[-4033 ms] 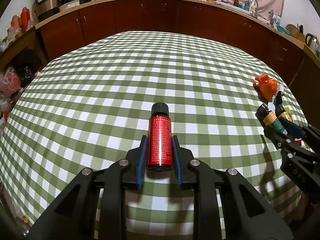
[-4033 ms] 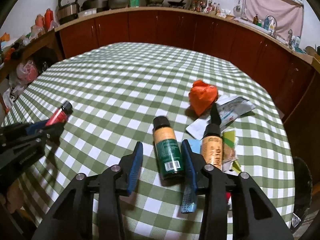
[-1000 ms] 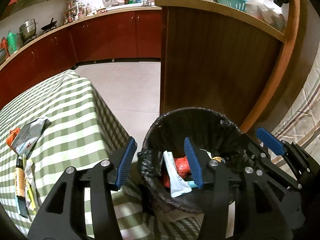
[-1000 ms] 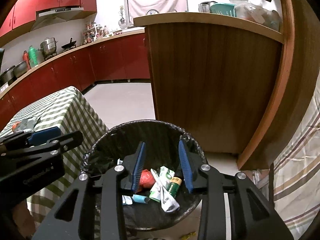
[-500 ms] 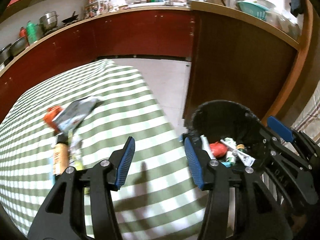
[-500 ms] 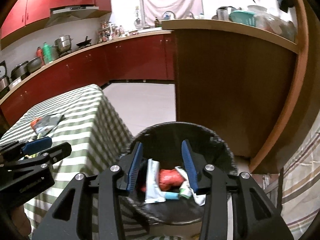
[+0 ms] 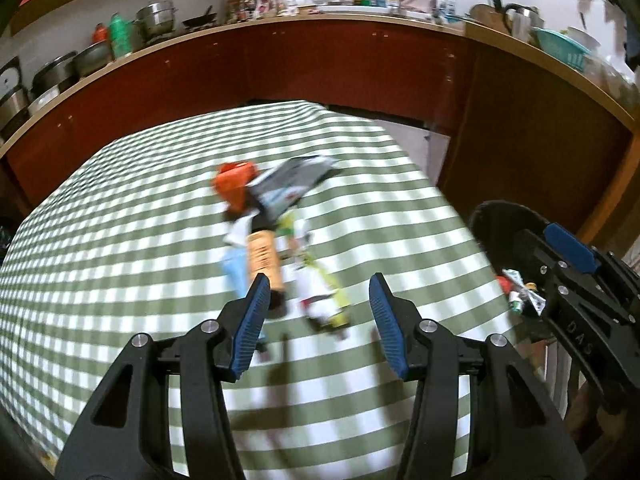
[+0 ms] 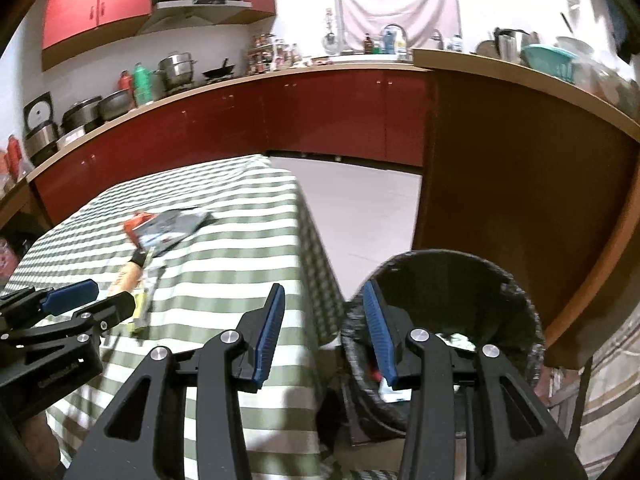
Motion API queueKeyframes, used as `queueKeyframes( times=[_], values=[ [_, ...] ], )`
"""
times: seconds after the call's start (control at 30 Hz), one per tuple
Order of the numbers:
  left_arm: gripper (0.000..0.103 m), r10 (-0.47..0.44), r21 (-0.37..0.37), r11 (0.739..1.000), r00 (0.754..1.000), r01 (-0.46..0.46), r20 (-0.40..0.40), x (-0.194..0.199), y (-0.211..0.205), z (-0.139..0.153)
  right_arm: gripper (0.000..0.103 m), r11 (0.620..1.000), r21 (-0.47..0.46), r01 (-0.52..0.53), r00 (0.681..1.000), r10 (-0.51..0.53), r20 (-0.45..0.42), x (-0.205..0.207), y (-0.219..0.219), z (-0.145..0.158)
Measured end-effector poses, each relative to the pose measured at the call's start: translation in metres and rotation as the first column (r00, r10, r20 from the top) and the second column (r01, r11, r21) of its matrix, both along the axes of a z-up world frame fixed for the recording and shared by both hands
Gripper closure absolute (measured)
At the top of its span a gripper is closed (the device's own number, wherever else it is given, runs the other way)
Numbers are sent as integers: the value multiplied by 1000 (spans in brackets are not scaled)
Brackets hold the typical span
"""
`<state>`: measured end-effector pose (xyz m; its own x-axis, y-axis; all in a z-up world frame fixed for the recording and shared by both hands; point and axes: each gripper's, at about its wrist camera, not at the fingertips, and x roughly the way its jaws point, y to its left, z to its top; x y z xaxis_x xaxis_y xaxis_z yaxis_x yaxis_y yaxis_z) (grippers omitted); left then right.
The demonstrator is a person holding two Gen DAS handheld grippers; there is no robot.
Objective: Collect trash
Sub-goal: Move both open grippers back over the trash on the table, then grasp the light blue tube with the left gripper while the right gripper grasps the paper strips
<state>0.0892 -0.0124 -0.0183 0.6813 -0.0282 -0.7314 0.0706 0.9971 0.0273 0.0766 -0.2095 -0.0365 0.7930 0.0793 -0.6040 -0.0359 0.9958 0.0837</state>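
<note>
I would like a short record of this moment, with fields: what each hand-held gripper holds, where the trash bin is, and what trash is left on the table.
left hand-held gripper: open, holds nothing, over the table
right hand-held gripper: open, holds nothing, near the bin's edge
trash bin: on the floor beside the table, black bag inside, some trash already in it
table: green checked cloth
trash left: orange crumpled piece, grey packet, tan bottle, paper wrappers, all in one blurred pile
</note>
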Motion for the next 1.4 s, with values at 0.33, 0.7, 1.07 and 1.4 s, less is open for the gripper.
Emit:
queueKeyframes(
  times=[0.33, 0.7, 1.07, 1.4],
  values=[
    [53, 60, -16, 998, 997, -61, -47, -6, 37, -17, 62, 997, -14, -72, 997, 72, -7, 1, 40, 1],
    [59, 63, -46, 997, 995, -66, -79, 10, 50, -34, 60, 995, -22, -97, 995, 96, -23, 4, 60, -1],
    [95, 27, -86, 996, 997, -33, -69, 10, 69, -32, 60, 989, -33, -141, 990, 140, -33, 7, 84, 0],
    [96, 91, -58, 994, 995, -93, -37, 4, 107, -26, 59, 979, -53, -196, 980, 194, -42, 11, 116, -1]
  ],
)
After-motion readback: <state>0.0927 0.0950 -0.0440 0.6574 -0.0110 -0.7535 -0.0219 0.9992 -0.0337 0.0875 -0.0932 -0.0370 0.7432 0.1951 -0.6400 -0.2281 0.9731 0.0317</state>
